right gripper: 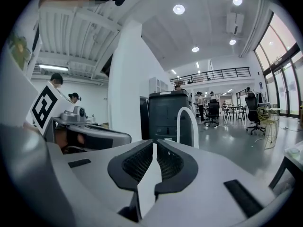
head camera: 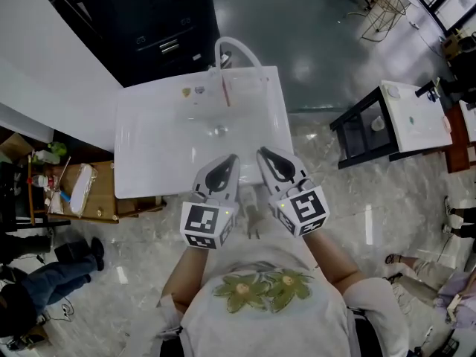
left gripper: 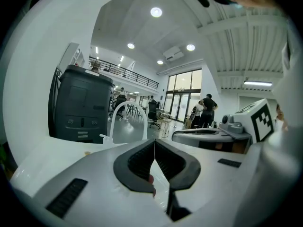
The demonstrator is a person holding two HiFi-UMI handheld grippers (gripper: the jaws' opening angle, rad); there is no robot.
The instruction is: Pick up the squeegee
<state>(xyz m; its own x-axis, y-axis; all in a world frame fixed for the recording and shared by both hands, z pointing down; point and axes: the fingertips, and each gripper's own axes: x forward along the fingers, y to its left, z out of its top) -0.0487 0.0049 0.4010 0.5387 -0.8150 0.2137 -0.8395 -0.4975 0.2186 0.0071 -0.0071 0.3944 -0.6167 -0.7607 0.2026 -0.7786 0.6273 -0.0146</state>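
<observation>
Holding the white-and-black left gripper (head camera: 233, 158) and right gripper (head camera: 262, 152) side by side, jaws closed on nothing, above the glossy white table's (head camera: 149, 155) near edge; not yet reaching for the thin red squeegee (head camera: 225, 91), seemingly lying at the far side; leaving the whole pickup to do.

White basin top (head camera: 149, 155): fills the middle of my feed, with a drain (head camera: 218, 131) at its centre.
Faucet (head camera: 239, 47): a white arch at the far edge.
Squeegee (head camera: 226, 92): a thin red strip lying near the faucet's base, well apart from both grippers.
Small bits (head camera: 193, 91): two, just left of the squeegee; I cannot tell what they are.
Left gripper (head camera: 231, 160): over the near edge, tip pointing away from me.
Right gripper (head camera: 262, 153): just beside it, tips angled towards each other.
Black cabinet (head camera: 145, 21): beyond the basin.
Side table (head camera: 416, 125): white-topped, on my right.
</observation>
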